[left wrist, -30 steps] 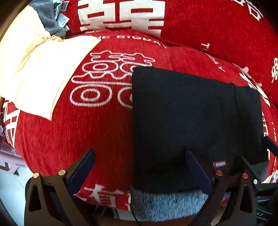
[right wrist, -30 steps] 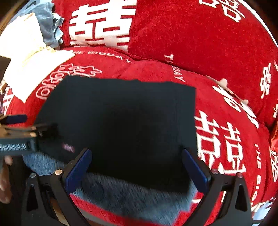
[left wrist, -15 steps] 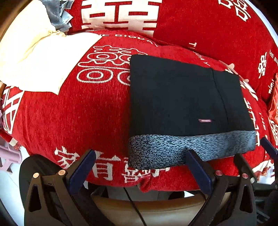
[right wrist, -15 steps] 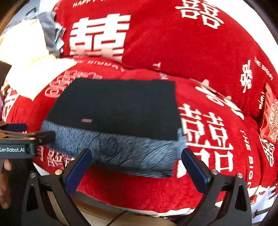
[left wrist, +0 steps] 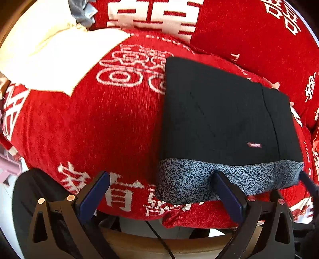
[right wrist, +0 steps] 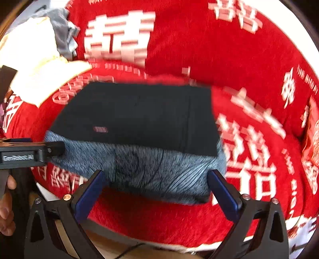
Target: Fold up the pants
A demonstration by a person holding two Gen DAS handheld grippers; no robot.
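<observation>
We are looking down both sets of tongs at the folded black pants with the grey speckled lining band (left wrist: pixel 223 119), and they are lying flat as a neat rectangle on the red cushion cover with white printed characters (left wrist: pixel 99 129). The grey band is running along the near edge of the bundle and drooping slightly over the cushion's front curve. A small pinkish label (left wrist: pixel 254 145) is showing on the black cloth just above that band.

Our left gripper (left wrist: pixel 159 191) is hovering at the near edge with its blue-padded fingers spread wide and gripping nothing; one finger is sitting just in front of the grey band, though we cannot tell if it is touching. Our right gripper (right wrist: pixel 154 187) is likewise spread wide, its fingers framing the near edge of the pants (right wrist: pixel 137 119) without closing on the fabric. In the right wrist view we are also seeing the left gripper's tip (right wrist: pixel 53 149) coming in from the side against the grey band.

Well apart, at the far left, a cream-coloured cloth (left wrist: pixel 59 57) is lying on the cushion, with a crumpled grey garment (left wrist: pixel 81 11) behind it.
</observation>
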